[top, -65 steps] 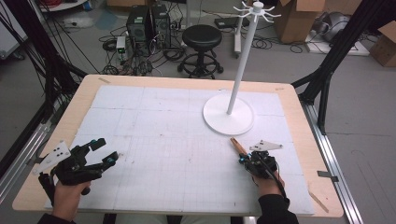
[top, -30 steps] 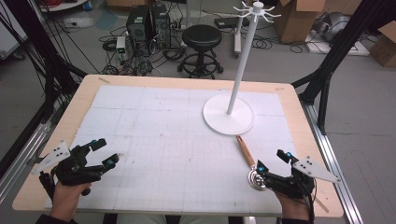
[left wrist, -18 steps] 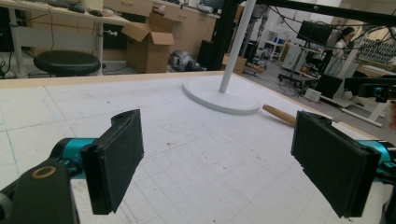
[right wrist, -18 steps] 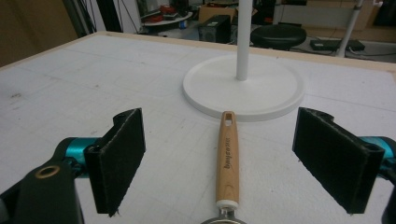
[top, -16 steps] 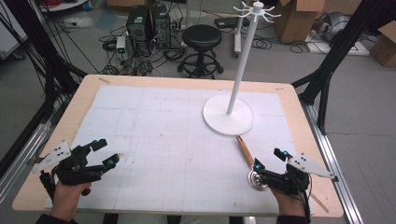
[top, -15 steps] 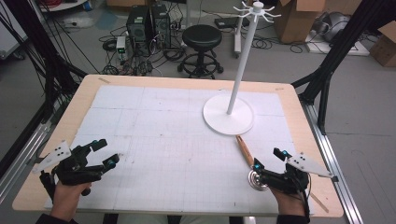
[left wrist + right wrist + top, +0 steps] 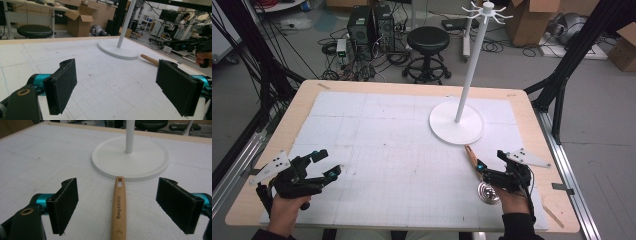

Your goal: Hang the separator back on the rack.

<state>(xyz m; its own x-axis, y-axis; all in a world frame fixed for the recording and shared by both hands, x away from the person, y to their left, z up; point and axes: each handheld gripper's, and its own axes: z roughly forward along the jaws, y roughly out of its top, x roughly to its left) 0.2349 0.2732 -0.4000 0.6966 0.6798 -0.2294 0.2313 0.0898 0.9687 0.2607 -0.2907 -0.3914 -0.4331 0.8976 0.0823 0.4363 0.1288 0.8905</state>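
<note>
A utensil with a wooden handle (image 7: 472, 157) and a round metal head (image 7: 487, 193) lies on the white mat, its handle tip just short of the white stand's base (image 7: 456, 123). My right gripper (image 7: 490, 160) hovers open over the handle. In the right gripper view the handle (image 7: 119, 205) runs up between the two pads toward the base (image 7: 130, 157), touching neither. My left gripper (image 7: 328, 162) is open and holds nothing at the near left. In its own view the left gripper (image 7: 120, 87) faces the base (image 7: 117, 48) and the handle's end (image 7: 150, 59).
The stand's thin pole (image 7: 471, 65) rises from the base to a hooked crown (image 7: 486, 9). The wooden table edge (image 7: 562, 200) frames the gridded mat (image 7: 387, 150). A stool (image 7: 427, 40), boxes and cables sit on the floor beyond. The other hand (image 7: 203, 56) is in the left gripper view.
My right gripper has moved left and forward, from beside the utensil's metal head to over its handle, still open. The utensil and the left gripper have stayed put.
</note>
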